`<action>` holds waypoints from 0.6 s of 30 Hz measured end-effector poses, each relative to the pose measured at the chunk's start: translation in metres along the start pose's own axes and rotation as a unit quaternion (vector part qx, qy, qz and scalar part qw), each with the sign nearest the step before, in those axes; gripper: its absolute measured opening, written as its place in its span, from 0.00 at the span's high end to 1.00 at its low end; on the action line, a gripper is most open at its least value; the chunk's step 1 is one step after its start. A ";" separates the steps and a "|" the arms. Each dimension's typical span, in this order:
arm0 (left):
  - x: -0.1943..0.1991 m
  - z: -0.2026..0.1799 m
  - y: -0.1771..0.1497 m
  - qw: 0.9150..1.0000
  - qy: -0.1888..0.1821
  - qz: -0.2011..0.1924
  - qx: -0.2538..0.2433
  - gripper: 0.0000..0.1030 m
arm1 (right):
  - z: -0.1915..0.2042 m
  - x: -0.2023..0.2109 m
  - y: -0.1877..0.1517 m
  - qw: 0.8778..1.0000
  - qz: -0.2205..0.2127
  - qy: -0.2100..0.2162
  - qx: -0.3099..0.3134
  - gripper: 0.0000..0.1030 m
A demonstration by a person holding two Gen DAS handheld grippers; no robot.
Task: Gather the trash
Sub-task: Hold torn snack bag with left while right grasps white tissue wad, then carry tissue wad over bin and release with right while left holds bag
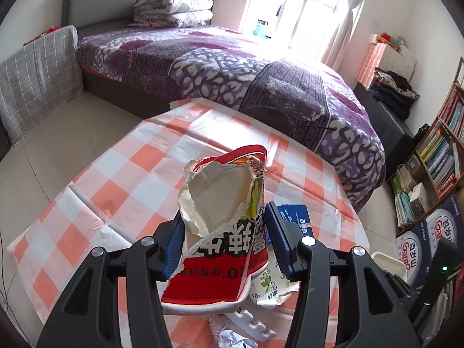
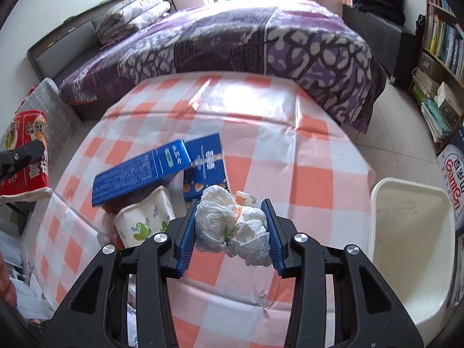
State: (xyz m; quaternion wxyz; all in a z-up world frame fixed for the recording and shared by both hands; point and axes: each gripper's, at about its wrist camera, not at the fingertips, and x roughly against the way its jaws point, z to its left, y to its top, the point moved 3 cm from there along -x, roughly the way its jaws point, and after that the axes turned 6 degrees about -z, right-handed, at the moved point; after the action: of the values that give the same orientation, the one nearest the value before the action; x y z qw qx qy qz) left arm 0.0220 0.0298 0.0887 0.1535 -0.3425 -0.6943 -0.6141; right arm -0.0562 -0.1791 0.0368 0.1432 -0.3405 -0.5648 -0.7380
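Note:
My left gripper (image 1: 224, 226) is shut on a torn red paper cup (image 1: 223, 232) and holds it above the checked table (image 1: 121, 179); the cup also shows at the left of the right wrist view (image 2: 29, 156). My right gripper (image 2: 230, 223) is shut on a crumpled white tissue wad (image 2: 232, 226) above the table. Two blue cartons (image 2: 139, 171) and a floral paper cup (image 2: 145, 223) lie on the table ahead of it. A white bin (image 2: 411, 232) stands to the right, beside the table.
A purple bed (image 2: 232, 40) lies beyond the table. Bookshelves (image 2: 440, 37) and water boxes (image 1: 429, 232) are on the right. A crumpled paper (image 1: 235, 339) and a white toothed object (image 1: 252, 322) lie near the left gripper.

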 end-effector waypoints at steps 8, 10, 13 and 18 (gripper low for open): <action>0.017 -0.029 0.000 0.996 0.041 -0.073 -0.020 0.49 | -0.018 0.047 0.036 0.989 -0.135 -0.053 0.010 0.60; 0.018 -0.038 -0.002 0.995 0.044 -0.080 -0.029 0.49 | -0.022 0.052 0.039 0.987 -0.147 -0.062 0.006 0.60; 0.020 -0.051 -0.007 0.995 0.040 -0.084 -0.040 0.49 | -0.026 0.058 0.040 0.985 -0.156 -0.073 0.006 0.60; 0.023 -0.070 -0.011 0.995 0.028 -0.086 -0.051 0.49 | -0.040 0.061 0.038 0.985 -0.152 -0.081 -0.004 0.60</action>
State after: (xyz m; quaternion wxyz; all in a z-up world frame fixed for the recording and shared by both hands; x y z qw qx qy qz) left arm -0.0160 -0.0309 0.1090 0.1017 -0.2717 -0.6843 -0.6690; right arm -0.0914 -0.2176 0.1004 -0.0182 -0.3103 -0.6167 -0.7232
